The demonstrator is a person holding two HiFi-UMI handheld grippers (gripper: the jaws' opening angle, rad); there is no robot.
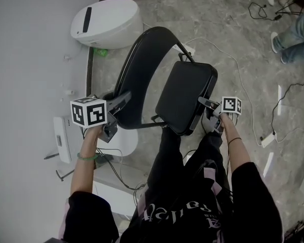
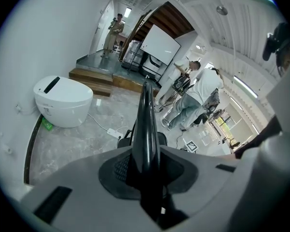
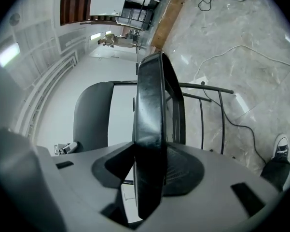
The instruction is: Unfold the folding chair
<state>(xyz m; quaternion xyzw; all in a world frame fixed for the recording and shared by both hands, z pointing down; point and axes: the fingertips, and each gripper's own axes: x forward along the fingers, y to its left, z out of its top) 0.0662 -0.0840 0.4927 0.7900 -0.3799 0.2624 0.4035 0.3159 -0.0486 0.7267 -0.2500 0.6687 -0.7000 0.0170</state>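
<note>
Folding chair (image 1: 184, 97): left tool (image 1: 120, 103) clamps backrest (image 1: 136, 80), right tool (image 1: 208, 104) straddles seat (image 3: 149, 129)

Black folding chair (image 1: 184, 95), white toilet (image 1: 106, 22), grey marbled floor (image 1: 227, 29), green wristband (image 1: 86, 157)

Left gripper (image 1: 120, 101) reaches forward, jaws clamped; right gripper (image 1: 207, 104) jaws apart.

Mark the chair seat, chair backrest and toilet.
chair seat (image 1: 186, 97): head view, middle of the seat pad.
chair backrest (image 1: 141, 77): head view, middle of the curved panel.
toilet (image 1: 110, 23): head view, on the closed lid.
</note>
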